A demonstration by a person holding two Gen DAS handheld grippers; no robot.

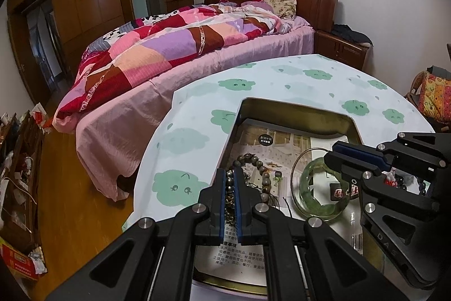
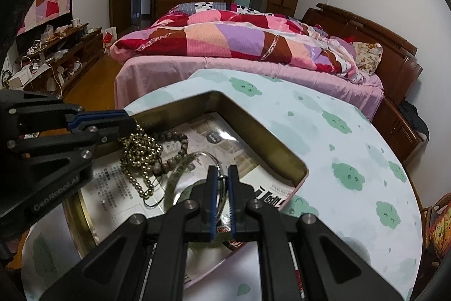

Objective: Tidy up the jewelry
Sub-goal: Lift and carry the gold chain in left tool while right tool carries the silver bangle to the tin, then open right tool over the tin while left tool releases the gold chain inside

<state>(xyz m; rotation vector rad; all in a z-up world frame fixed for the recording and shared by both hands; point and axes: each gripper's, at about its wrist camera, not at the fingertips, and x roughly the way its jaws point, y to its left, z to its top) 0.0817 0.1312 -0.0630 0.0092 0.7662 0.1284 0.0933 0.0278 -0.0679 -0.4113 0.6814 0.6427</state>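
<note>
Cloud-print table [image 1: 197,109] stands beside pink bed [image 1: 169,66].

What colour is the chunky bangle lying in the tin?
Translucent mottled green bangle, lying flat in the tin; clearest in the left wrist view.

Both wrist cameras looked steeply down, close over the open tin [image 1: 296,106], sharing the bed [image 2: 253,69] behind.

Metal, glass-like stone, cloth and paper

A glossy brass-toned metal tin [image 1: 296,109] lined with printed paper holds a shiny metallic bead chain [image 2: 141,151], matt wooden beads [image 1: 253,160] and a translucent polished green bangle [image 1: 318,188]; the tabletop [image 1: 197,131] wears soft matt cloth.
</note>
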